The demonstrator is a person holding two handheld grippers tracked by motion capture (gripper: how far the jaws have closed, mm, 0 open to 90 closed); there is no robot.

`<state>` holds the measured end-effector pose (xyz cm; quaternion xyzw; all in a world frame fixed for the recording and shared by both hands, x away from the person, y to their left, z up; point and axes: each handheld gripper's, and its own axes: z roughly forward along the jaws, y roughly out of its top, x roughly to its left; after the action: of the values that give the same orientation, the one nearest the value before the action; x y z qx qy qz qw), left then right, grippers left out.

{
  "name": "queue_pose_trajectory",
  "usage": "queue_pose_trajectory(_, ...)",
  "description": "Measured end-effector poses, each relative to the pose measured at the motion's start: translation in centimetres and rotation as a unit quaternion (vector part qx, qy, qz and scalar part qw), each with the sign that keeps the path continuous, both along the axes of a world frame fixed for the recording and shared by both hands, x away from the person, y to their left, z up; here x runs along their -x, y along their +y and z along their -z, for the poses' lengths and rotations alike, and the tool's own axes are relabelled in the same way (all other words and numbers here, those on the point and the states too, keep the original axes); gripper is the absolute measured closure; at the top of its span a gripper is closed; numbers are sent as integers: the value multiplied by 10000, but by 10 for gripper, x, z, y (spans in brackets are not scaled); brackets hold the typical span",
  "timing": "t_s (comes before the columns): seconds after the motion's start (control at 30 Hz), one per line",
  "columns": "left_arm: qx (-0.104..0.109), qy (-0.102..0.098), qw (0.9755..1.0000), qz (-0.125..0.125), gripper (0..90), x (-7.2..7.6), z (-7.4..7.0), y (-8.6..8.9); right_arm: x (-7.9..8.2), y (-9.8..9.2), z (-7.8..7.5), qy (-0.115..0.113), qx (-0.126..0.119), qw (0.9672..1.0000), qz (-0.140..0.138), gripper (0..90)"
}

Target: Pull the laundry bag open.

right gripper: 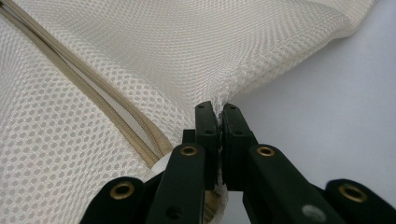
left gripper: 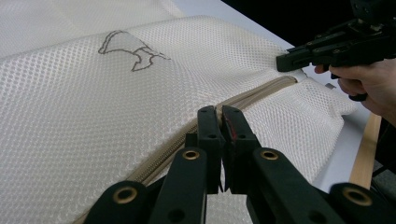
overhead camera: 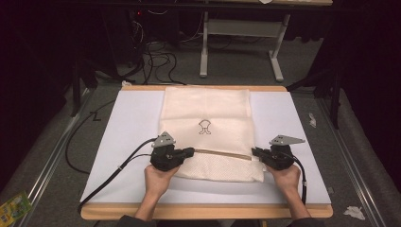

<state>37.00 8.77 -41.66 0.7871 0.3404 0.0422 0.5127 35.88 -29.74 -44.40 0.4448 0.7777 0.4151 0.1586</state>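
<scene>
Left gripper: jaws pressed together at the left end of the zipper; something reddish sits between the tips in the left gripper view, likely the zipper pull, though I cannot tell for sure.
Right gripper: clamped on the mesh at the bag's right edge, just beside the zipper's far end, as its own view shows.
Mesh laundry bag: cream, lying flat mid-table on the white board, small dark logo at 12 o'clock from the zipper.
Zipper: runs from 9 to 3 o'clock between the two grippers; appears parted slightly.
Step in hand: bracing both ends, judged as the start of running the zipper.
Next move: the right gripper should hold the fabric taut while the left draws the pull steadily toward 3 o'clock, keeping mesh out of the teeth.
</scene>
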Motion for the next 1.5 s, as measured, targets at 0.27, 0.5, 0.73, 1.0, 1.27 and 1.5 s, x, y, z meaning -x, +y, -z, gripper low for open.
queue_pose_trajectory(0.27,-11,-49,10000,-72,870,2,-5,9,-1,1,-1,1,-4,10000,32,882)
queue_pose_trajectory(0.5,22,-53,9999,-133,871,2,-5,16,-1,0,-1,0,5,10000,38,882)
queue_pose_trajectory(0.73,21,-85,9997,-232,870,3,-6,25,-1,-1,0,-11,-7,10000,90,882)
queue_pose_trajectory(1.0,112,-58,9993,-344,870,2,-6,36,0,-2,0,-32,30,10000,78,882)
queue_pose_trajectory(1.27,124,-106,9987,-481,870,4,-9,47,0,-2,0,-41,23,9999,97,881)
queue_pose_trajectory(1.5,52,-125,9983,-574,870,6,-11,55,1,-4,-1,-31,16,9999,106,881)
